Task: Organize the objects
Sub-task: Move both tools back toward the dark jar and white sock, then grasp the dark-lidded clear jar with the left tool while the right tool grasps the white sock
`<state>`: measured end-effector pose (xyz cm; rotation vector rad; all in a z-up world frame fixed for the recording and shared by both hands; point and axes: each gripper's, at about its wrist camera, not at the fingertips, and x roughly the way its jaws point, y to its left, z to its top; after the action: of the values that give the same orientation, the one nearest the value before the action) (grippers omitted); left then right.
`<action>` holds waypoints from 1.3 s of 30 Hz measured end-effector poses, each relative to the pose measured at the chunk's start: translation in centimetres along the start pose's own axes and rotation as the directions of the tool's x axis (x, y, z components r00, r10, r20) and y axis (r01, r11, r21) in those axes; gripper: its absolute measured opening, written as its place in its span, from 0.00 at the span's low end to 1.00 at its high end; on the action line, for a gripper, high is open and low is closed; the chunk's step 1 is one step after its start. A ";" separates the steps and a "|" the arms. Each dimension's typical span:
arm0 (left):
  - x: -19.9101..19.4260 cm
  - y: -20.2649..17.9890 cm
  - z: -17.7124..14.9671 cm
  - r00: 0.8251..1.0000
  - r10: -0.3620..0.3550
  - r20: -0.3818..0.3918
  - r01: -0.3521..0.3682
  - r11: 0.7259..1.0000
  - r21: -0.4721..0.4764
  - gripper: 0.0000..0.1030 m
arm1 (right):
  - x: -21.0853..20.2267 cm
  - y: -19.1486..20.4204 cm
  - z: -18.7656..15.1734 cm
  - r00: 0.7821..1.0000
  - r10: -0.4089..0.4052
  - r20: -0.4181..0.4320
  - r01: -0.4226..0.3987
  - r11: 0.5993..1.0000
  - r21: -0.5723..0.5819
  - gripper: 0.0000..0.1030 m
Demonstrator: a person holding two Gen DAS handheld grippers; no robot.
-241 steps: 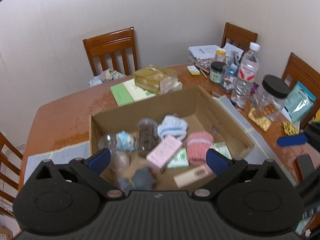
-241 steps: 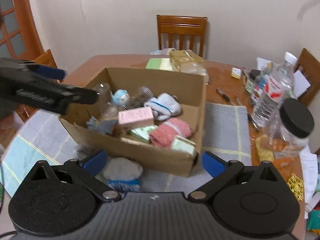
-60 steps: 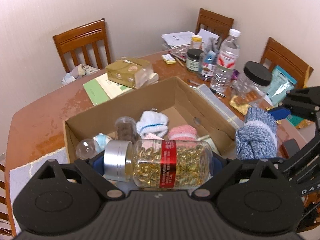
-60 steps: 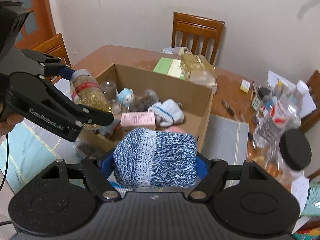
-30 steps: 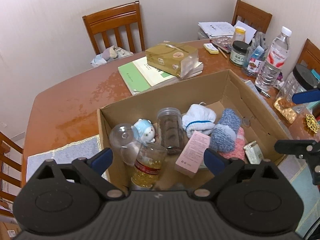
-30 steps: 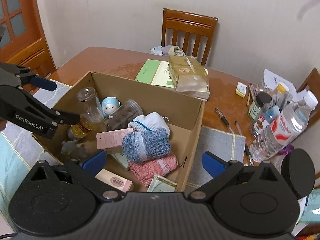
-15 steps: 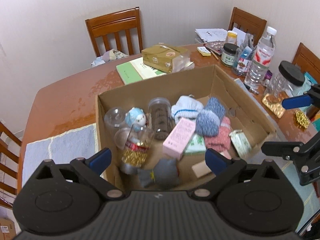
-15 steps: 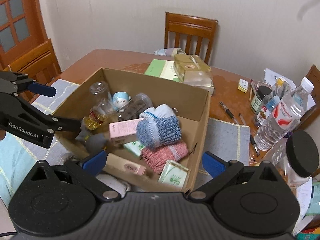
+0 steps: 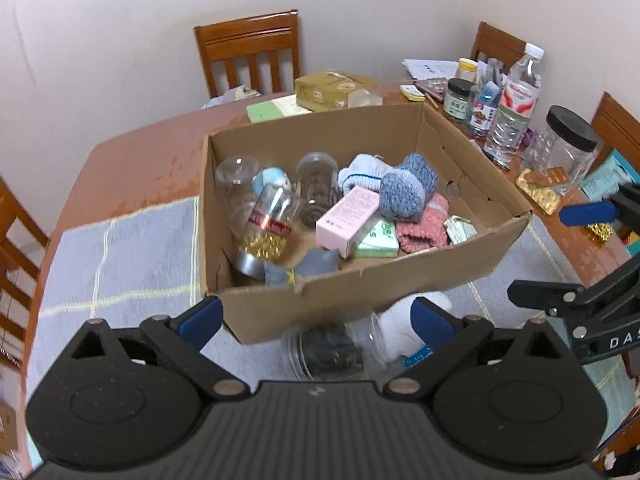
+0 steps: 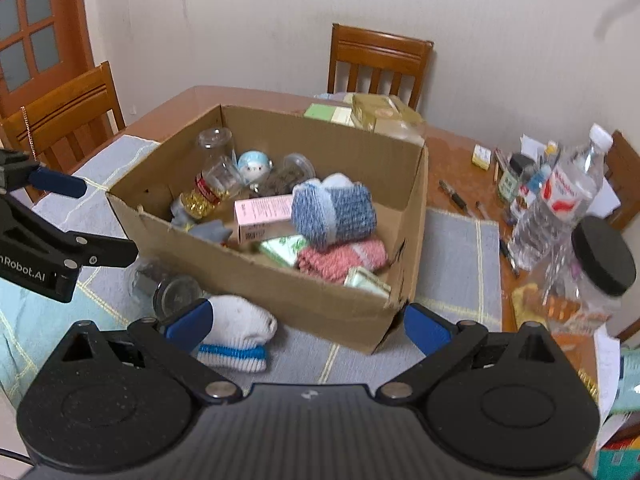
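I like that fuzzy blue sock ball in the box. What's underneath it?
The blue sock ball lies on a pink knitted roll and leans against a pink carton. A white sock sits behind. The box floor beneath is hidden.

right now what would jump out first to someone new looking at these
The open cardboard box in the middle of the table, crammed with things: a blue knit roll on top, a pink carton beside it. In front of the box a white sock and a clear jar lie on the grey mat, both grippers open above them.
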<state>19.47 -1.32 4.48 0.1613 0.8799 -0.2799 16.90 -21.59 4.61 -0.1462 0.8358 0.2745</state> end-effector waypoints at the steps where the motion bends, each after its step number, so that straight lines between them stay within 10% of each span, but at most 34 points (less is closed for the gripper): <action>1: 0.0 0.0 -0.3 1.000 -0.002 -0.002 0.002 1.000 -0.015 0.97 | 0.1 -0.1 -0.2 1.000 0.005 -0.003 -0.005 1.000 0.010 1.00; 21: 2.4 -1.4 -3.9 0.998 -0.002 -0.059 -0.014 0.960 -0.279 0.97 | 2.0 -3.3 -3.9 0.987 0.142 -0.069 -0.137 0.988 0.069 1.00; 39: 9.0 3.0 -4.8 0.989 -0.043 -0.141 -0.006 0.943 -0.333 0.97 | 4.1 -1.9 -4.3 0.985 0.045 -0.168 -0.020 0.989 0.150 1.00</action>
<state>22.31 1.16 -5.40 -0.1433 1.0622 -0.1338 17.01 -23.69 -1.27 -0.0174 1.0261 0.2316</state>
